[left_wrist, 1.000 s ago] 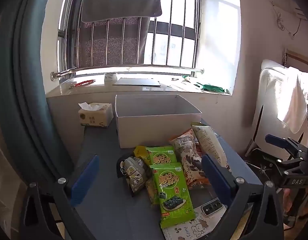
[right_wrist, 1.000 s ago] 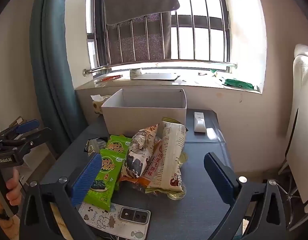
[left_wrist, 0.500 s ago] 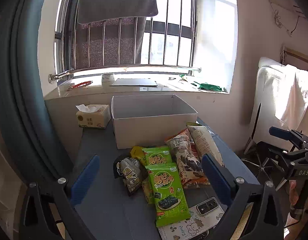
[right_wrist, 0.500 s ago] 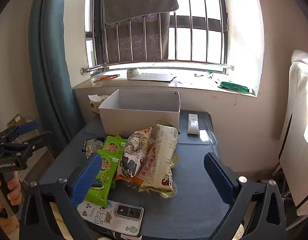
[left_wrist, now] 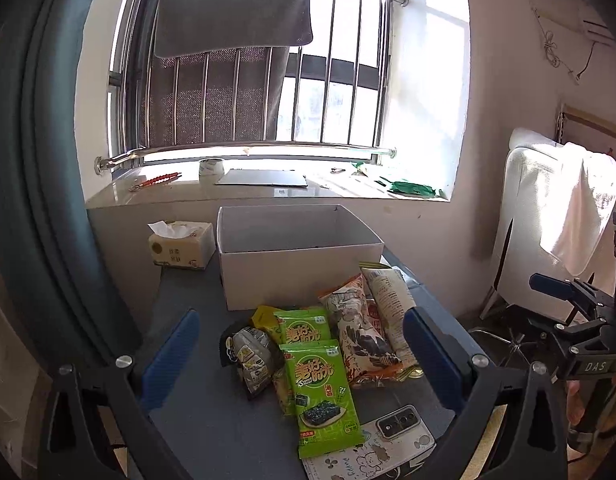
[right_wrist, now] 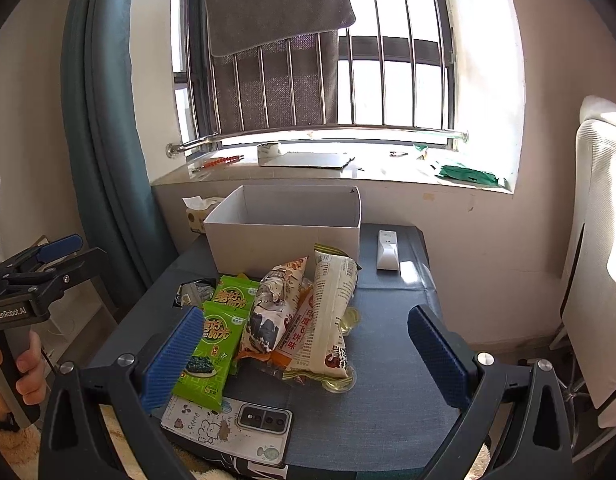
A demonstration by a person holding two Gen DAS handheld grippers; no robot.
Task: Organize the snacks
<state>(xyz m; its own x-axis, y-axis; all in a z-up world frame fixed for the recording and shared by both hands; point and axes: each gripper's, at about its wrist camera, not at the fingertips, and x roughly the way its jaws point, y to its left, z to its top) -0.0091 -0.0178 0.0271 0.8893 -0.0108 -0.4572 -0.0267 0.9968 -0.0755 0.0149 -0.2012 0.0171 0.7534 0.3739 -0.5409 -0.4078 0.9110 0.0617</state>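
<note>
An open white box (left_wrist: 296, 256) (right_wrist: 284, 236) stands at the back of a dark grey table (left_wrist: 188, 420) (right_wrist: 388, 360). In front of it lies a pile of snack packs: two green seaweed packs (left_wrist: 320, 388) (right_wrist: 212, 344), a dark silver pack (left_wrist: 250, 356), a patterned orange-edged bag (left_wrist: 360, 336) (right_wrist: 272, 312) and a long white bag (left_wrist: 390, 300) (right_wrist: 328, 312). My left gripper (left_wrist: 300, 352) is open and empty, held above the near side of the pile. My right gripper (right_wrist: 304, 356) is open and empty, also above the near side.
A phone (left_wrist: 400, 424) (right_wrist: 264, 418) lies on a cartoon-printed pad (right_wrist: 204, 424) at the table's near edge. A tissue box (left_wrist: 180, 246) stands left of the white box. A white remote (right_wrist: 387, 249) lies right of it. A chair (left_wrist: 548, 216) is on the right.
Both grippers have drawn back and risen a little; the box and snacks sit smaller and farther in both views. Nothing on the table has moved.
</note>
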